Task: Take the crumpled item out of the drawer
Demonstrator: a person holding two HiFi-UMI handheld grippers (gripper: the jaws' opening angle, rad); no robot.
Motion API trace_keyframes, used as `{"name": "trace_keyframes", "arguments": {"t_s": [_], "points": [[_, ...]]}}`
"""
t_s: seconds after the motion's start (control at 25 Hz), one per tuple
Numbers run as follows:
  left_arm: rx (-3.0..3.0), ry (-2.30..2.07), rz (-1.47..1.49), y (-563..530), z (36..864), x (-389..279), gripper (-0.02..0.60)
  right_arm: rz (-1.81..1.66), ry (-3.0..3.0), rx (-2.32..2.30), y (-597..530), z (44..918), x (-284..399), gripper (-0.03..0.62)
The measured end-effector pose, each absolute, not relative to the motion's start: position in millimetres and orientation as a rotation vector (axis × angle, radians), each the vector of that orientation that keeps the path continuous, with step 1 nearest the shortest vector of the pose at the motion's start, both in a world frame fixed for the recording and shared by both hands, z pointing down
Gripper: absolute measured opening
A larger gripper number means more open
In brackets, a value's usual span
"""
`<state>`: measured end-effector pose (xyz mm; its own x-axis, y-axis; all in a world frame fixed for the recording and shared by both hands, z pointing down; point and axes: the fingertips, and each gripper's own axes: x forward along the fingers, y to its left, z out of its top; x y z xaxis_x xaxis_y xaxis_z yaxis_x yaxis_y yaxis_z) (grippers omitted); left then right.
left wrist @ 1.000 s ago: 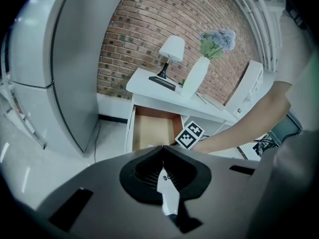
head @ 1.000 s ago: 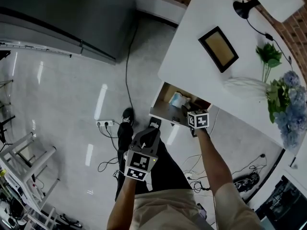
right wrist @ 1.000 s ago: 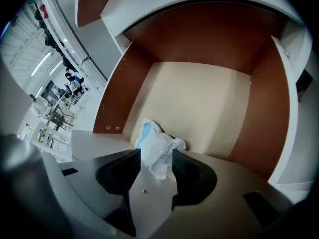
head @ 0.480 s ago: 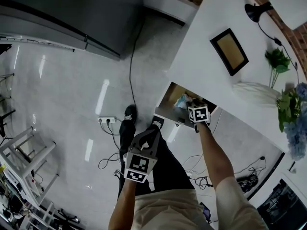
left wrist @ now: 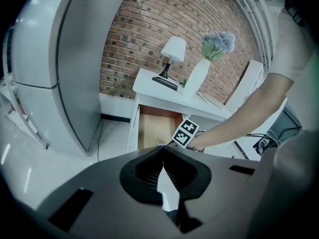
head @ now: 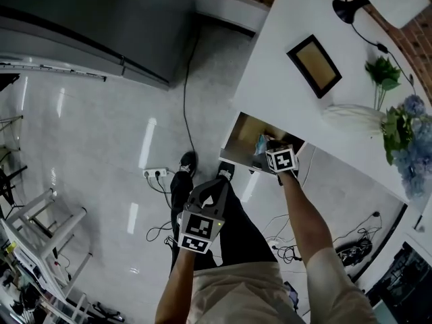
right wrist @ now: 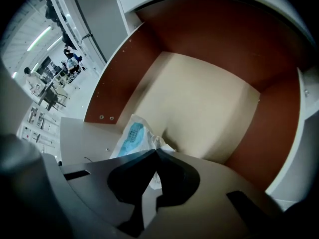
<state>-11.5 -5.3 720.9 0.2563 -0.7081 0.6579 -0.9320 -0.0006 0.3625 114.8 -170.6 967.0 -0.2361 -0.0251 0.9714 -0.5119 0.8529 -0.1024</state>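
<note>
Since it has to come out, the crumpled white and blue plastic wrapper (right wrist: pixel 130 136) lies at the near end of the open brown wooden drawer (right wrist: pixel 119 78). I see nothing else in there. The right gripper (right wrist: pixel 155 151) points down into the drawer. Its jaws have just been closing and now pinch the wrapper's edge. The left gripper (left wrist: pixel 160 148) hangs well apart on the left, jaws pressed together on nothing.
</note>
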Motion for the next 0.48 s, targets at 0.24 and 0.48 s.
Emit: {"name": "trace_keyframes", "arguments": {"t_s": [0.24, 0.48], "points": [[1.823, -1.45, 0.349, -8, 706, -5, 0.017, 0.531, -1.786, 0.532, -164, 933, 119, 0.026], [1.916, -1.38, 0.41, -9, 679, 3, 0.017, 0.603, -1.822, 0.688, -157, 886, 125, 0.026]]}}
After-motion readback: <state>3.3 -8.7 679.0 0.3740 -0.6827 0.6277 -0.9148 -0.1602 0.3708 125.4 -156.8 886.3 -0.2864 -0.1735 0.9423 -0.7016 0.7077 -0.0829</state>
